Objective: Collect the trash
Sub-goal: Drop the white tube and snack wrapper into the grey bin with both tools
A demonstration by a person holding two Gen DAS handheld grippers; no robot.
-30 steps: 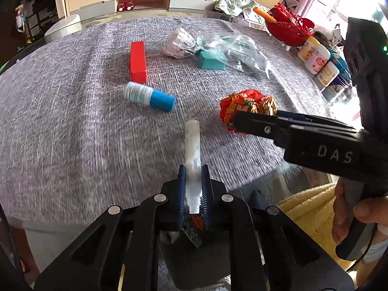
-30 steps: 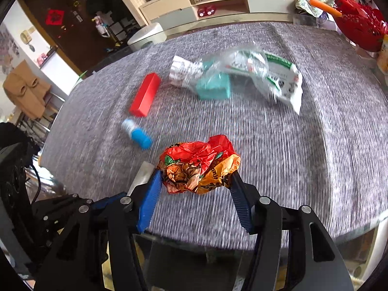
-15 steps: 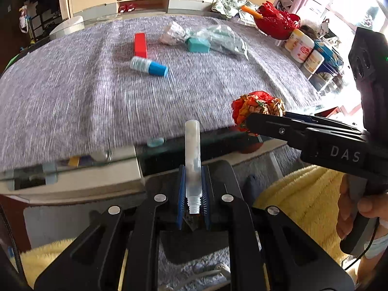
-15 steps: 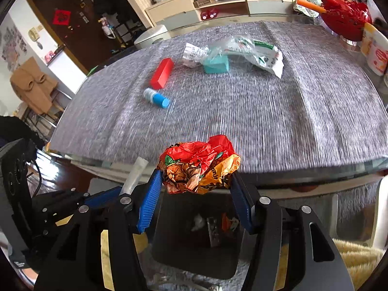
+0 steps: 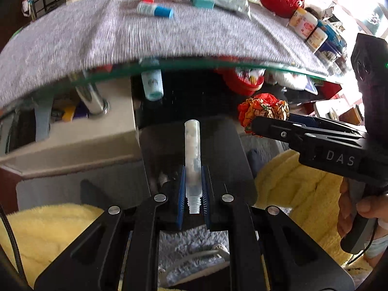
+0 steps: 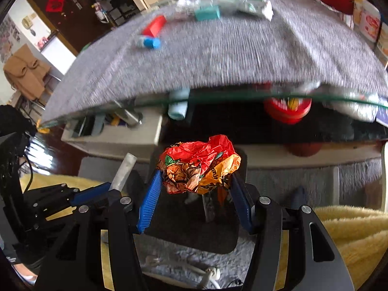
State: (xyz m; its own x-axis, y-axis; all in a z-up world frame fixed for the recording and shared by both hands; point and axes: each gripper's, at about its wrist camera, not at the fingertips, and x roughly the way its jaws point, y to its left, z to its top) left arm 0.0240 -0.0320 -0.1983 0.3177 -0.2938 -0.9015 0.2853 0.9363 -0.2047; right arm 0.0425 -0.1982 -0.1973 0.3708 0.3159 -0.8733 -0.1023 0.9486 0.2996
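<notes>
Between left jaws: the left gripper (image 5: 192,189) pinches a translucent white plastic tube (image 5: 192,155), threaded end rearward
Between right jaws: the right gripper (image 6: 197,186) clamps a crumpled red-and-orange foil wrapper (image 6: 200,167)
Below both: a dark open bin (image 6: 194,230) on grey carpet
Beyond: a glass-edged table under grey cloth (image 5: 97,36), carrying a blue-capped white bottle (image 5: 155,11) and a teal box (image 5: 202,1)
</notes>
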